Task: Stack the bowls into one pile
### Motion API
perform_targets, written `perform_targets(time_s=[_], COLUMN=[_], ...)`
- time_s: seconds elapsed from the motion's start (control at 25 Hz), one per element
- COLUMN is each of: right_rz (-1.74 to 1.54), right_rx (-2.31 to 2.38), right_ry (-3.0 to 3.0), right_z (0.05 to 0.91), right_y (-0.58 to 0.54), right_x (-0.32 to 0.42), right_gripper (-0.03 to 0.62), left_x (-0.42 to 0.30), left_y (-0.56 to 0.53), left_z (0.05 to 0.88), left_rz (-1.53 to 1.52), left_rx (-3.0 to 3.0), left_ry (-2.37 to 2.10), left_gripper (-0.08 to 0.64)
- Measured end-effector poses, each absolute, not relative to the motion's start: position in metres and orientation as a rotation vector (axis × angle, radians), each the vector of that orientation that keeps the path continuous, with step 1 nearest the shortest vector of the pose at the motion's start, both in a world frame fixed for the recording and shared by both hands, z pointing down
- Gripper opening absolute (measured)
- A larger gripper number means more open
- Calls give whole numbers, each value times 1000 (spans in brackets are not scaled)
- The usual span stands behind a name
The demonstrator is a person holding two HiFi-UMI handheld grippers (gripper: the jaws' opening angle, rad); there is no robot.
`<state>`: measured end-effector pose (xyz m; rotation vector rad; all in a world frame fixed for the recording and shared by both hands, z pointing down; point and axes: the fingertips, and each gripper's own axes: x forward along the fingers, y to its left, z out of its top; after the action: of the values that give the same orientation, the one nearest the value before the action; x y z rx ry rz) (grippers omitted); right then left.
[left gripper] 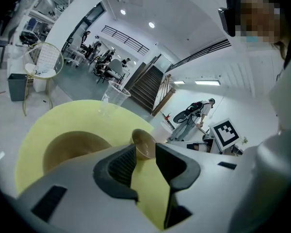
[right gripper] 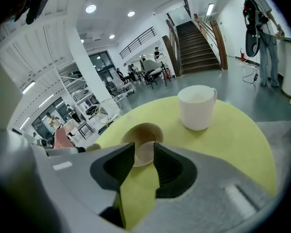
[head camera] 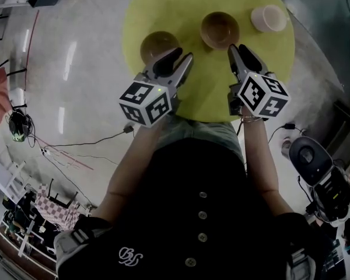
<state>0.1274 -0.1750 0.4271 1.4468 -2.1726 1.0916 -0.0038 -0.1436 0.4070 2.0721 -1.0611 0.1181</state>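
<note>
While the two glossy brown round bowls are kept apart on the round yellow-green tabletop (head camera: 207, 80), neither nested in the other, the pile is judged not yet begun. The darker brown bowl (head camera: 159, 45) is stood nearer, at the left; the lighter brown bowl (head camera: 219, 30) is stood farther back, to its right. The left gripper (head camera: 184, 57) is held just beside the darker bowl's rim, its jaws parted narrowly, with only bare tabletop and the farther bowl seen through the gap. The right gripper (head camera: 238, 48) is held just short of the lighter bowl, its jaws likewise slightly parted and empty, apparently lined up for a rim grasp. A white ceramic cup (head camera: 268, 17) is left farther right and a clear plastic cup (left gripper: 115, 95) at the far edge, both outside the task.
</note>
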Motion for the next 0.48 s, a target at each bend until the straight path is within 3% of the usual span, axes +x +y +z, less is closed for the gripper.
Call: perform_targets(time_s=[0.48], right_rz=[1113], right_rx=[1422], right_ry=[-2141], right_z=[451], right_y=[-205], right_x=[141], right_gripper=[112], left_x=[11], left_y=[-152], left_z=[414], left_rz=[115], left_rx=[2027], left_ry=[-1099], left_gripper=[127])
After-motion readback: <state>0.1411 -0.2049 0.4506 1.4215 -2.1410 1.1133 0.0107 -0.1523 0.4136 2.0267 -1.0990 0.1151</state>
